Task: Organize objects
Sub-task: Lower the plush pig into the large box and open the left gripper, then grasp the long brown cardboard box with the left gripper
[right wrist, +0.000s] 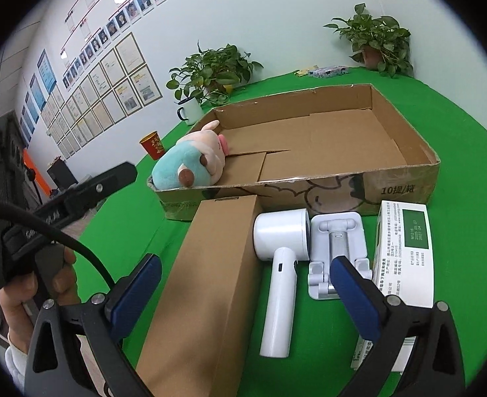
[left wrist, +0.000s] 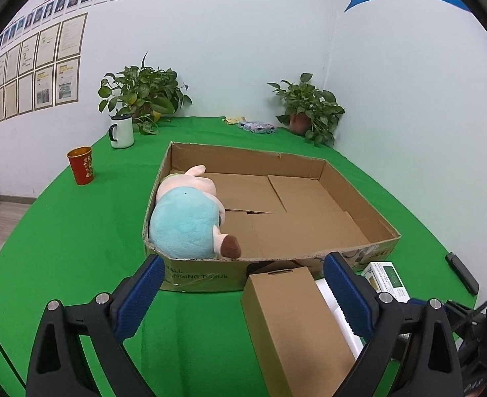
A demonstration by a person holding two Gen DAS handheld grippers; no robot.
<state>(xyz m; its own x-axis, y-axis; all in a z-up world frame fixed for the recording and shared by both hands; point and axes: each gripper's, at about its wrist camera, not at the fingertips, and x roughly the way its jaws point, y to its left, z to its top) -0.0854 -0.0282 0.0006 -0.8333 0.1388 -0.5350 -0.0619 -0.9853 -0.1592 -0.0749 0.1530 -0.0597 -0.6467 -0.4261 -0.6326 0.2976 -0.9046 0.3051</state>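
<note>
The plush pig (left wrist: 190,218) has a pale pink head, a light blue body and brown hoof tips. It lies on its side in the left end of the shallow cardboard tray (left wrist: 352,195), against the left wall, on the green table (left wrist: 77,231). A long brown carton (left wrist: 293,324) lies closed in front of the tray, one end close to the tray's printed front wall.

Left gripper (left wrist: 243,292): jaws spread wide, holding nothing, positioned over the near end of the brown carton.

Right gripper (right wrist: 246,292): jaws spread wide, holding nothing.

The left wrist view alone shows a black bar-shaped object (left wrist: 462,273) at the table's right edge. From left to right, the right wrist view alone shows the hand (right wrist: 28,294) holding the left gripper, a white handheld appliance with a round head (right wrist: 281,264), a white folding stand (right wrist: 337,254) and the label of the white-and-green box (right wrist: 405,251); in the left wrist view the appliance is largely hidden and the stand cannot be made out
</note>
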